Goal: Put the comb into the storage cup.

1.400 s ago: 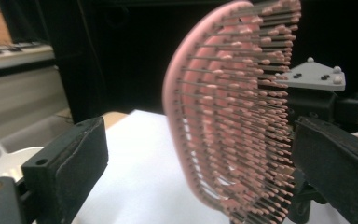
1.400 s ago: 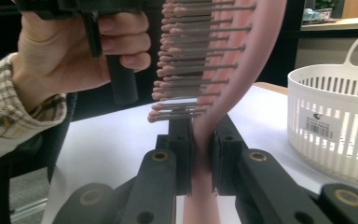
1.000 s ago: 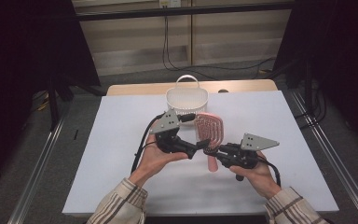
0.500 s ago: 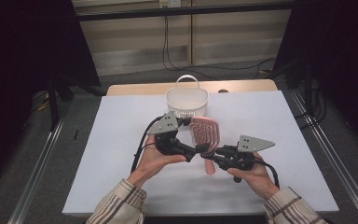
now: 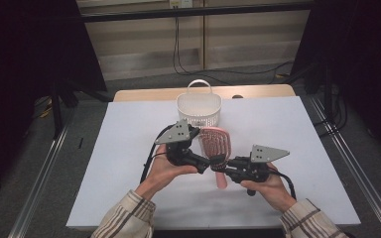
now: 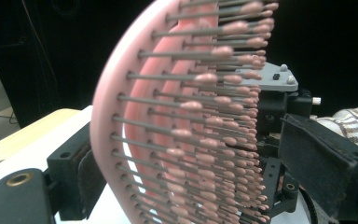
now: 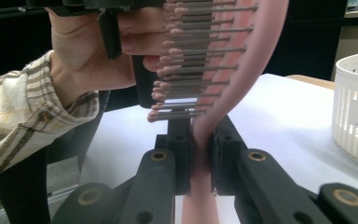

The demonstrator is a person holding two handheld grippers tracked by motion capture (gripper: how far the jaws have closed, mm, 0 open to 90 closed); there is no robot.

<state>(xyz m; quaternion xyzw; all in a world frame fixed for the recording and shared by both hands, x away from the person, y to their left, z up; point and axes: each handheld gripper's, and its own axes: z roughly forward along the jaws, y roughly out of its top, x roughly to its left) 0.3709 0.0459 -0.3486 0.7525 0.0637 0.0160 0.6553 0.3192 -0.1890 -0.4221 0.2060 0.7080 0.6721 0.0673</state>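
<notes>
My right tongs (image 7: 198, 158) are clamped on the neck of the pink hairbrush (image 5: 215, 144), where the handle meets the head, and the jaws press on it from both sides. They carry the brush above the bench (image 5: 129, 124), on my side of the white basket (image 5: 199, 109), with the head toward the basket and the handle toward me. My left tongs (image 6: 186, 168) stand apart around the brush head: one jaw is at the smooth back, the other beyond the bristle tips. Those jaws have just been closing, with the head between them, but I cannot tell whether either pad touches it yet. In the high view, my left tongs (image 5: 206, 166) and right tongs (image 5: 223, 168) meet just beside each other at the brush. The basket stands upright on the bench, apart from the brush.
</notes>
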